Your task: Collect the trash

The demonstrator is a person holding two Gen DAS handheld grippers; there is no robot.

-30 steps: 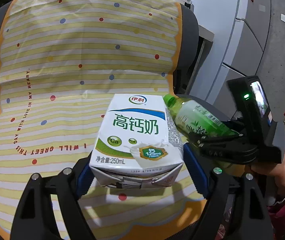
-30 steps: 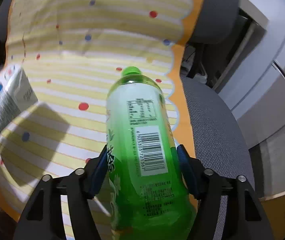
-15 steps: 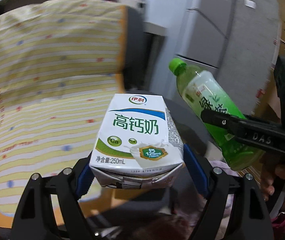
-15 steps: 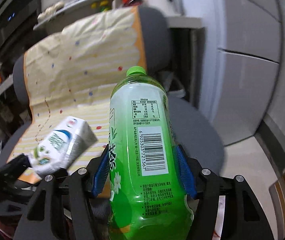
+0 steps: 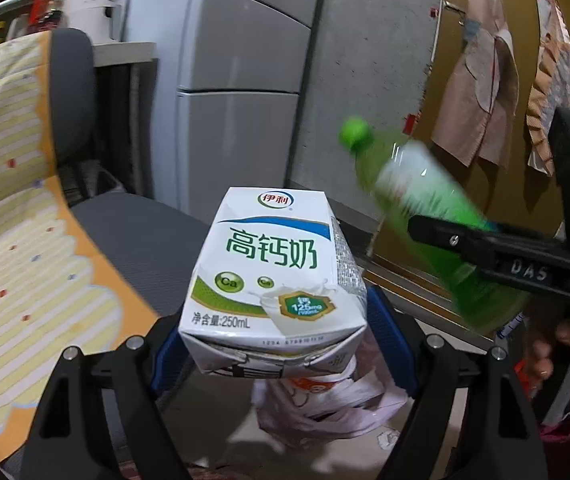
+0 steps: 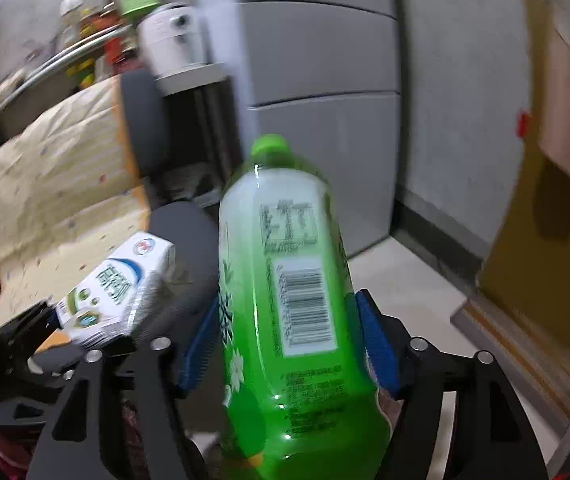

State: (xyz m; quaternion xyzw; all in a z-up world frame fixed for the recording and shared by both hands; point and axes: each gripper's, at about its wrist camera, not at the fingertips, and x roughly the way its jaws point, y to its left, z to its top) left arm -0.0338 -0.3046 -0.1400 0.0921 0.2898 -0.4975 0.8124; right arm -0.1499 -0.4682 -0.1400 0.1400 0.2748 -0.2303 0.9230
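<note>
A white 250 mL milk carton [image 5: 273, 276] with green lettering is clamped between the blue pads of my left gripper [image 5: 281, 344], held up in the air. The same milk carton [image 6: 119, 288] appears low on the left of the right wrist view. My right gripper [image 6: 285, 344] is shut on a green tea bottle [image 6: 289, 304] with a green cap, pointing up. That green bottle [image 5: 421, 216] is blurred at the right of the left wrist view, above the carton's level. Beneath the carton lies a white plastic bag [image 5: 325, 404] on the floor.
A grey chair [image 5: 73, 96] draped in a yellow striped cloth [image 5: 9, 216] stands to the left. A grey cabinet [image 5: 241, 80] and concrete wall are ahead. A yellow door [image 5: 485, 100] with hanging cloths is at right. A hand [image 5: 553, 356] grips the right handle.
Both grippers have swung right, away from the chair and toward the cabinet, door and floor. The carton and bottle stay gripped. The white bag has come into view below the carton.
</note>
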